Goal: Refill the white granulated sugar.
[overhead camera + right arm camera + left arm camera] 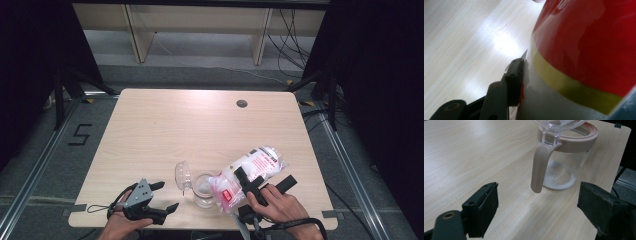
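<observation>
Here, right gripper (261, 183) grasping bag (250, 170) over jar (204, 192), left gripper (161, 196) released.

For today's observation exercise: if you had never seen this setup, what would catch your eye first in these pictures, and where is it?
Most striking is the white bag with red print, gripped by the right gripper and tilted mouth-down over the clear jar near the table's front edge. The jar has a pinkish rim, a hanging handle, an open clear lid and some white powder at its bottom. At front left, the left gripper waits with jaws open and empty, pointing at the jar.
</observation>
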Demonstrator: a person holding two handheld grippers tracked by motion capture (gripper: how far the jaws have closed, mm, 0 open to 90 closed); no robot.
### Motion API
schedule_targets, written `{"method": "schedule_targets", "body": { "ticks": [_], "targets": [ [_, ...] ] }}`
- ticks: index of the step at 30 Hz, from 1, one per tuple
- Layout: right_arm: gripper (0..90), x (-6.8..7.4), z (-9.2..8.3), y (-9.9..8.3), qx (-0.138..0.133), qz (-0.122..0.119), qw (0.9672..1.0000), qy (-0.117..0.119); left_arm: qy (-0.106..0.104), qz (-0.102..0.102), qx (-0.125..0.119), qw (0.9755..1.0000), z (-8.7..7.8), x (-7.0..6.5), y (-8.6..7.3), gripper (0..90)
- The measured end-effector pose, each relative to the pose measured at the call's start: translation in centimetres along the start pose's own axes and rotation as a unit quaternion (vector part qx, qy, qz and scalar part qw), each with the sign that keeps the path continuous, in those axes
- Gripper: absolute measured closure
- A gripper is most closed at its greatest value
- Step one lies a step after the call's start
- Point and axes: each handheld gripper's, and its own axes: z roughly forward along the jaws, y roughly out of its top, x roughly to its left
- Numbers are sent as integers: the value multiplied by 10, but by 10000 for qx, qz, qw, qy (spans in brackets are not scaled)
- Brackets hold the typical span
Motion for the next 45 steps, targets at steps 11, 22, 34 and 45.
{"method": "schedule_targets", "body": {
  "ticks": [11, 22, 34, 45],
  "targets": [
    [576, 3, 4, 2, -56, -10, 9999, 115, -7, -1, -4, 10000, 0, 0, 0, 163],
    [578, 2, 3, 3, -7, -41, 10000, 27, 1, 8, -9, 10000, 0, -1, 0, 163],
    [580, 3, 3, 3, -42, -30, 10000, 8, 4, 9, -11, 10000, 0, -1, 0, 163],
    [582, 3, 4, 3, -66, -19, 10000, 56, -13, 147, -12, 9999, 0, 1, 1, 163]
  ]
}}
